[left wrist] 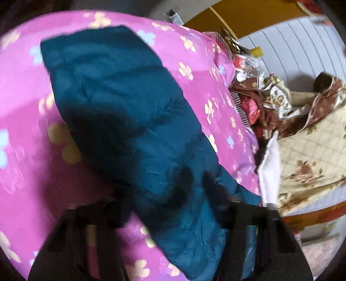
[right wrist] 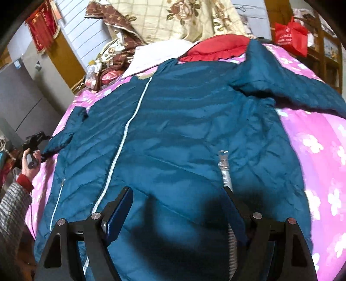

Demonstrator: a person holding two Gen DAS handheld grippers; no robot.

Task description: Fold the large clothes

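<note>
A teal padded jacket (right wrist: 183, 134) lies spread front-up on a pink flowered quilt (right wrist: 320, 155), its pale zip running up the middle. My right gripper (right wrist: 176, 194) is open just above the jacket's lower hem, touching nothing. In the left wrist view one teal sleeve (left wrist: 121, 112) runs from between the fingers away over the quilt (left wrist: 26, 134). My left gripper (left wrist: 164, 216) is shut on the sleeve's cuff; the view is blurred. The right wrist view shows that left gripper (right wrist: 35, 141) at the far left, holding the sleeve end.
A red cushion (right wrist: 218, 47), a white cloth (right wrist: 160, 54) and a cream-and-brown floral blanket (right wrist: 173, 19) lie beyond the jacket's collar. A red bag (right wrist: 292, 35) hangs at the right. A white slatted wall (left wrist: 292, 49) stands behind the bed.
</note>
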